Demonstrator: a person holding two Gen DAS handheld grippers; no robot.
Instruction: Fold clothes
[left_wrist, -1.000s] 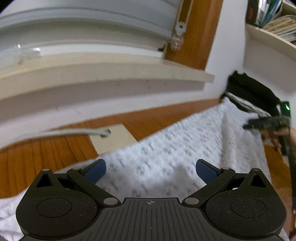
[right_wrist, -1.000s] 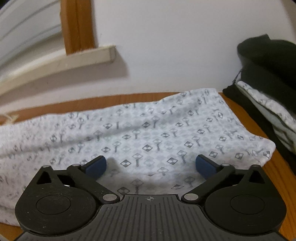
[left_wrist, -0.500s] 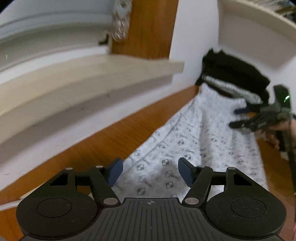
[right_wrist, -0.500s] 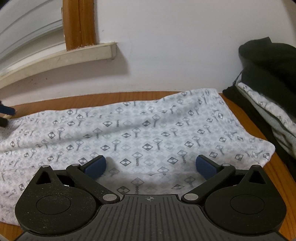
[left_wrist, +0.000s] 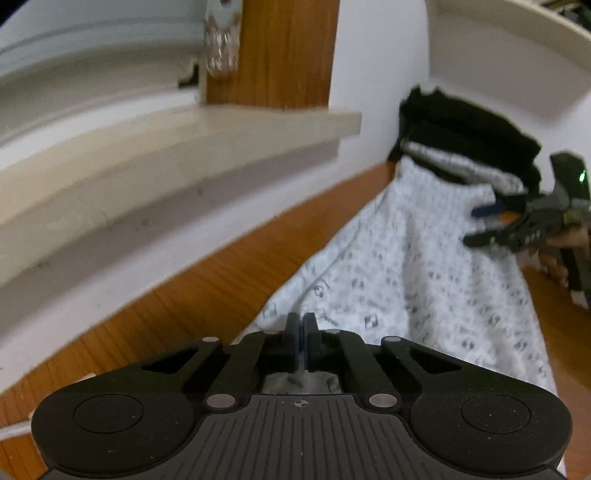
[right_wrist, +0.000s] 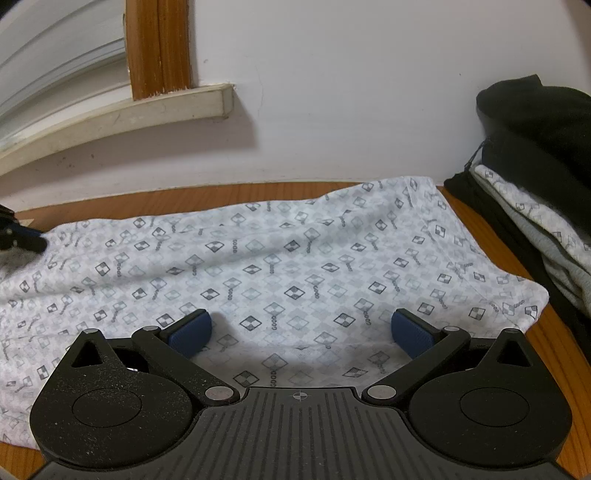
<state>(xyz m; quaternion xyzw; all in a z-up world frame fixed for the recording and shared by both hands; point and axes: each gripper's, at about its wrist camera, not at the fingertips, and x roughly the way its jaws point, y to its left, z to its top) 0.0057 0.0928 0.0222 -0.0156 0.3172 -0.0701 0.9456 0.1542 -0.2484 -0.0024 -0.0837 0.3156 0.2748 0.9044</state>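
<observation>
Left hand-held gripper (left_wrist: 302, 328) clenched on edge of white diamond-print cloth (right_wrist: 280, 273) spread on wooden counter (left_wrist: 207, 295). Right hand-held gripper (right_wrist: 301, 332) released above it. Folded black-and-grey pile (right_wrist: 535, 184) at 3 o'clock.

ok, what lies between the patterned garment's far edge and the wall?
Bare wooden tabletop, a narrow strip, nothing on it. The right wrist view shows it, running behind the patterned garment along the wall.
</observation>
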